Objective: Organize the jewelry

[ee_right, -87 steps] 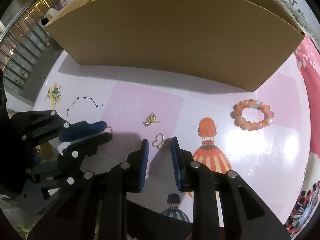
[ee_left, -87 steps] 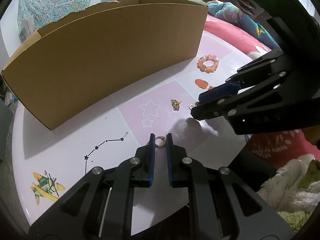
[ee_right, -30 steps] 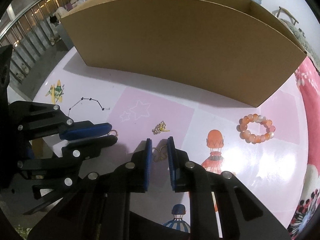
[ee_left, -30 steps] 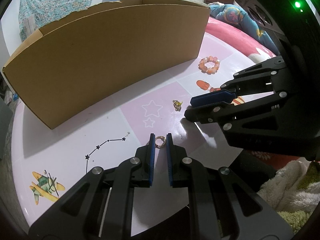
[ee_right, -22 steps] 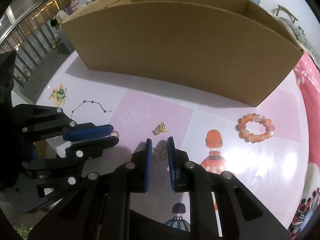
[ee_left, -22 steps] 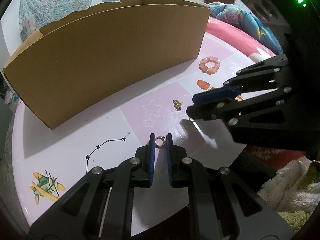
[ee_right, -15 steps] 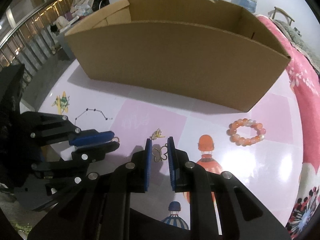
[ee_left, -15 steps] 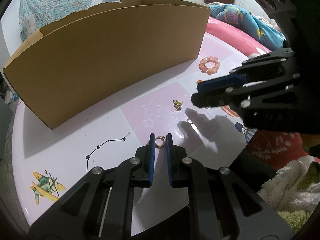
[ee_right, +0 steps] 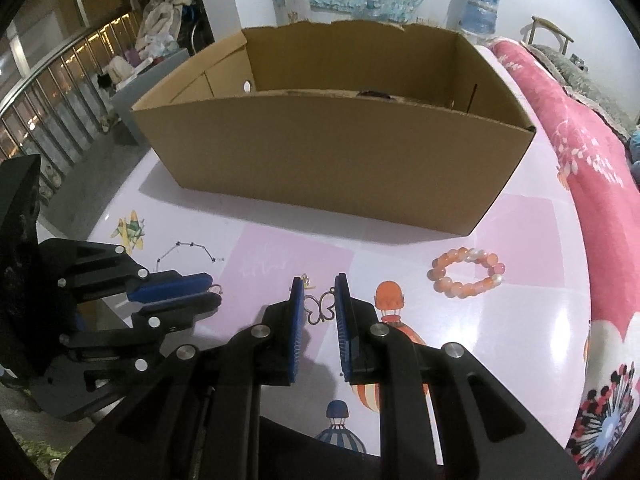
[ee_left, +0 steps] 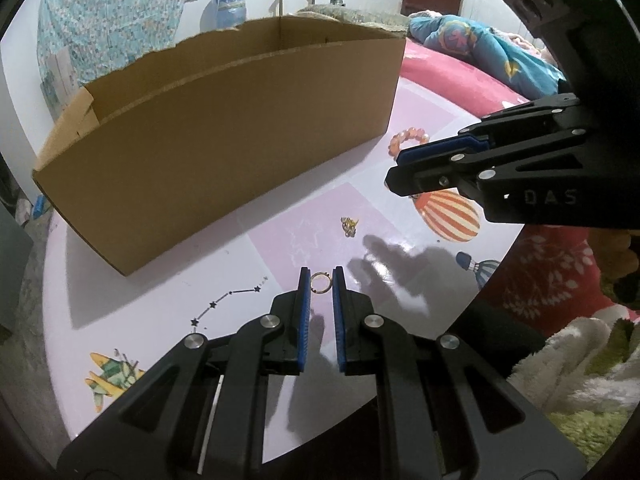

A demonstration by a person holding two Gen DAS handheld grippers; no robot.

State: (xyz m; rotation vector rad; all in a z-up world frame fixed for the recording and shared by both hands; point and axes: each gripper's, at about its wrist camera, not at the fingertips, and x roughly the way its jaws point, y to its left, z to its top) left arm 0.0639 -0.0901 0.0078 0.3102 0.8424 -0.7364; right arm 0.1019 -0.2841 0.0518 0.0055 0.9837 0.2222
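Note:
My left gripper [ee_left: 320, 280] is shut on a small gold ring [ee_left: 320, 282], low over the cartoon-printed table [ee_left: 132, 280]. In the right wrist view the left gripper [ee_right: 214, 290] sits at the left with the ring [ee_right: 216, 289] at its tips. My right gripper [ee_right: 319, 290] is shut on a gold butterfly charm [ee_right: 320, 309], held above the table. From the left wrist view the right gripper [ee_left: 394, 170] hangs at the right. An orange bead bracelet [ee_right: 468, 274] and a small gold trinket [ee_left: 349, 226] lie on the table.
An open cardboard box [ee_right: 332, 160] stands across the back of the table, with something dark inside it [ee_right: 374, 94]. A pink bedspread [ee_right: 580, 168] runs along the right. A fluffy blanket [ee_left: 580, 364] lies beyond the table's near right edge.
My right gripper has risen with the butterfly charm, so the inside of the box now shows. The left gripper has stayed in place with the ring.

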